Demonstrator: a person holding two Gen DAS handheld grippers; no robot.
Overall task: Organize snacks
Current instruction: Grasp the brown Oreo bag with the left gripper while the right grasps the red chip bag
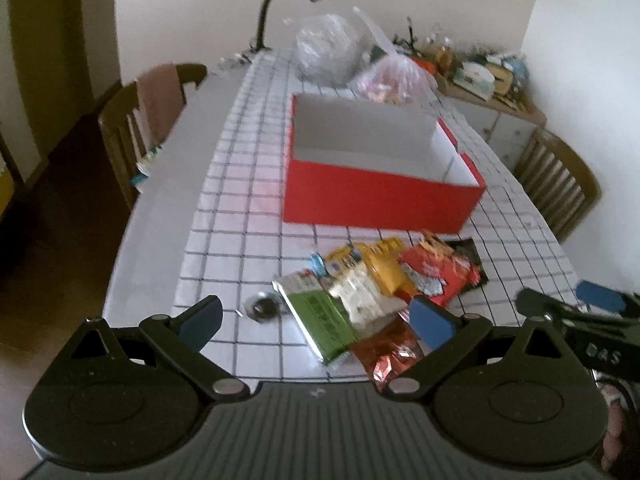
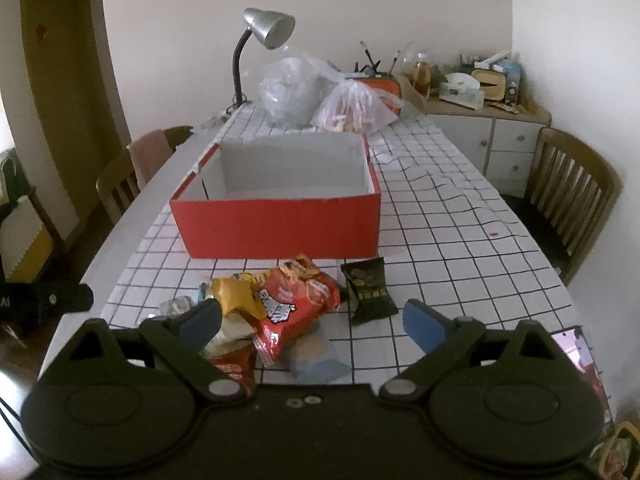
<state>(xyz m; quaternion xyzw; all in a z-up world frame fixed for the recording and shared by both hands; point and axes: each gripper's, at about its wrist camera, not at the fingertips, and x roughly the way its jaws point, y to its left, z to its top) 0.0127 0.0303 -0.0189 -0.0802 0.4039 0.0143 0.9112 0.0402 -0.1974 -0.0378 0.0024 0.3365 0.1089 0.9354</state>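
You're facing a matt cardboard box [image 2: 280, 220] at twelve o'clock, glossy foil packets [image 2: 288, 304], a shiny metal lamp [image 2: 268, 28].

"D4S" on right hand-held gripper [image 1: 592, 308] body; snack wrapper print illegible.

Your left gripper's blue pad [image 1: 434, 322] is covering part of the orange wrapper [image 1: 394, 356] at 6 o'clock. The phone [image 2: 582, 354] at 3 o'clock is getting cropped by your right gripper body. Packet print is blurring, unreadable.

One red box [image 2: 280, 220], one desk lamp [image 2: 268, 28], two plastic bags [image 2: 288, 88], two wooden chairs [image 2: 568, 192], several snack packets [image 2: 292, 304].
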